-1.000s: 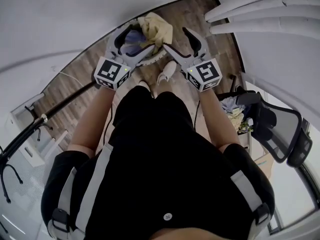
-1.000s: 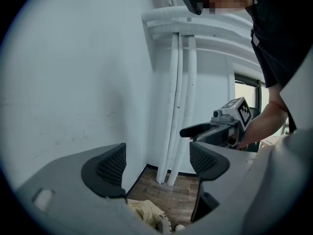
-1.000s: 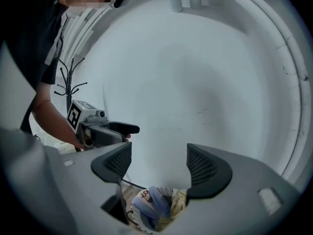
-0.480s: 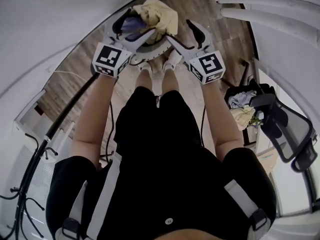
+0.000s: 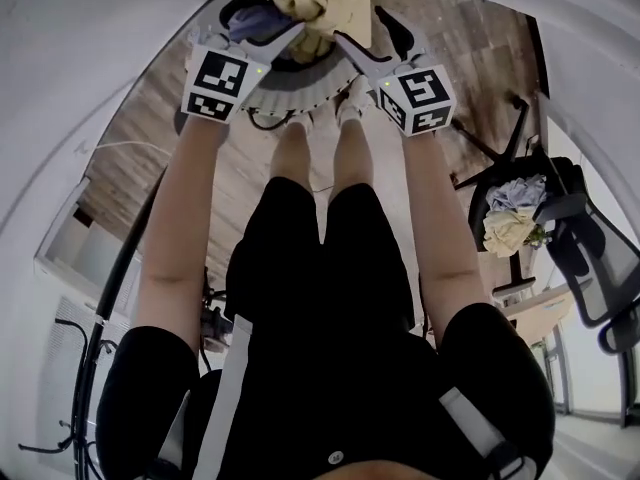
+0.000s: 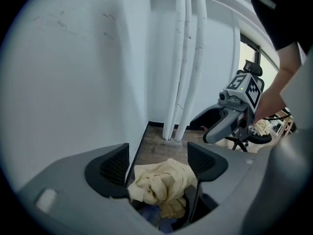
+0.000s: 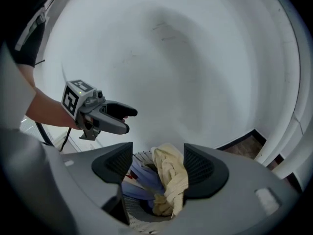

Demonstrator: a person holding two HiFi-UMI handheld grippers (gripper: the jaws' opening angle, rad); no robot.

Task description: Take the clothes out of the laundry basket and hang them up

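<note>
A white slatted laundry basket [image 5: 300, 86] stands on the floor in front of my feet. On top of the pile in it lies a crumpled yellow cloth [image 5: 318, 0] [image 6: 161, 184] [image 7: 171, 175], with blue cloth [image 5: 255, 23] [image 7: 142, 181] beneath. My left gripper [image 5: 265, 13] [image 6: 159, 163] [image 7: 131, 121] hangs open just over the pile's left side. At the right side is my right gripper [image 5: 362, 26] [image 7: 159, 165] [image 6: 203, 129], open too. Its jaws have just been closing slightly, and nothing is pressed between them. Neither gripper touches the clothes.
White pipes [image 6: 188, 58] run up the wall corner beyond the basket. An office chair [image 5: 580, 258] with clothes heaped beside it [image 5: 510, 218] stands at the right. A black rack [image 5: 100, 308] runs along the left. My legs and shoes [image 5: 350, 103] are close to the basket.
Both grippers have sunk toward the basket and now hang right over the clothes. The person has bent forward, so the basket sits higher in the head view.
</note>
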